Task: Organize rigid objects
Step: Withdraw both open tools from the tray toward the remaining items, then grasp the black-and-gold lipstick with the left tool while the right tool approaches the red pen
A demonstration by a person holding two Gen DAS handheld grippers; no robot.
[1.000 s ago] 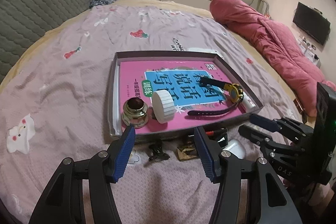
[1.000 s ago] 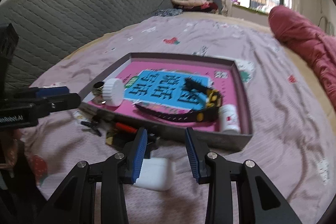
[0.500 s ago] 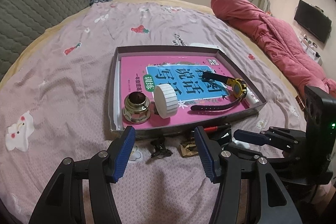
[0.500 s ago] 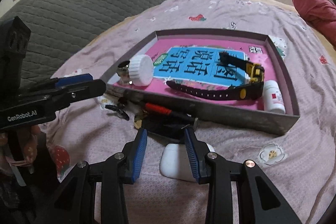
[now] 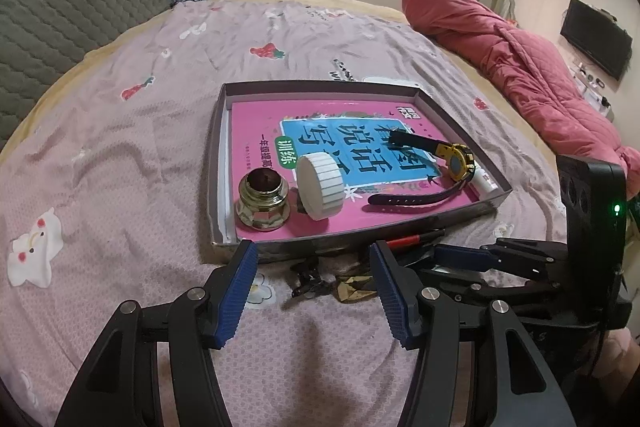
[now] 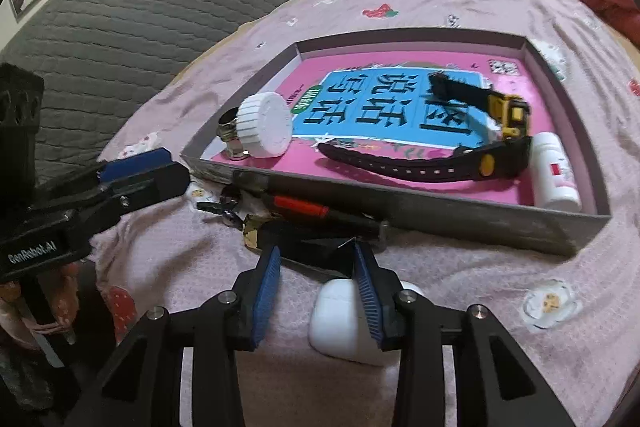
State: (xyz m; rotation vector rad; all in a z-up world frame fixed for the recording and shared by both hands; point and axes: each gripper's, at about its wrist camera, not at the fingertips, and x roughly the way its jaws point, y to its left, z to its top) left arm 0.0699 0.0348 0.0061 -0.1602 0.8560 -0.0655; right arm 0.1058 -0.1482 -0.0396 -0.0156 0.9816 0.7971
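Both tools are built alike: matte black plastic linkages with round silver screw heads at the pivots, ending in two fingers faced with ribbed blue pads. The left claw (image 5: 314, 281) shows this up close, and its side bears white "GenRobot.AI" lettering in the right wrist view. The right claw (image 6: 316, 281) carries a tall black block behind it, with round recesses and a small lit green lamp.

A grey tray (image 5: 218, 163) is holding a pink book (image 5: 256, 123) with a blue panel, a white ribbed cap (image 5: 320, 187), and a black-and-yellow watch (image 6: 500, 115). The bedsheet (image 5: 120, 147) is showing mauve with strawberry prints. A white case (image 6: 336, 319) is lying there.
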